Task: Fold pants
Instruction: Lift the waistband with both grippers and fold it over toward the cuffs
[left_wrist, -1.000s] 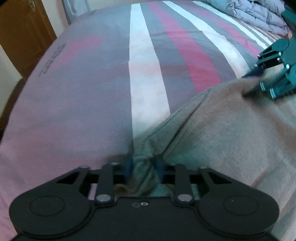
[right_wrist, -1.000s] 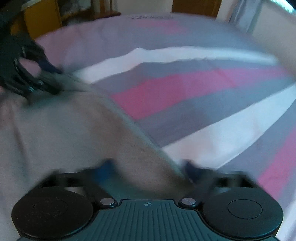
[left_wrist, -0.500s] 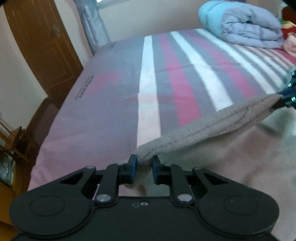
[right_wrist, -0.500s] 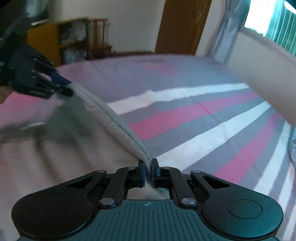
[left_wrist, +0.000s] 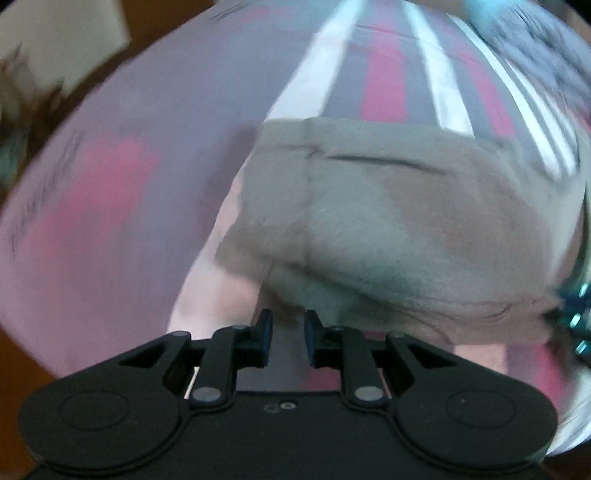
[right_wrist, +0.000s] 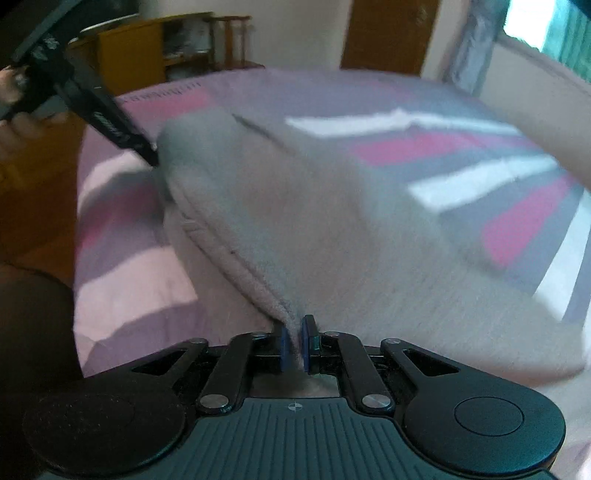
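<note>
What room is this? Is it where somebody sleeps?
Probably a bedroom. There is a big bed with a striped sheet, a wooden door and a shelf by the wall.

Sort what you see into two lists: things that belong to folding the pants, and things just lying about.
Belongs to the job:
- pants
- left gripper
- right gripper
- striped bedsheet

Just lying about:
- blue quilt
- wooden shelf
- door

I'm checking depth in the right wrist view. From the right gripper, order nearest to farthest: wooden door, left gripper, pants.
1. Pants, clamped in the right gripper.
2. Left gripper, upper left, at the pants' far corner.
3. Wooden door, top centre, beyond the bed.
</note>
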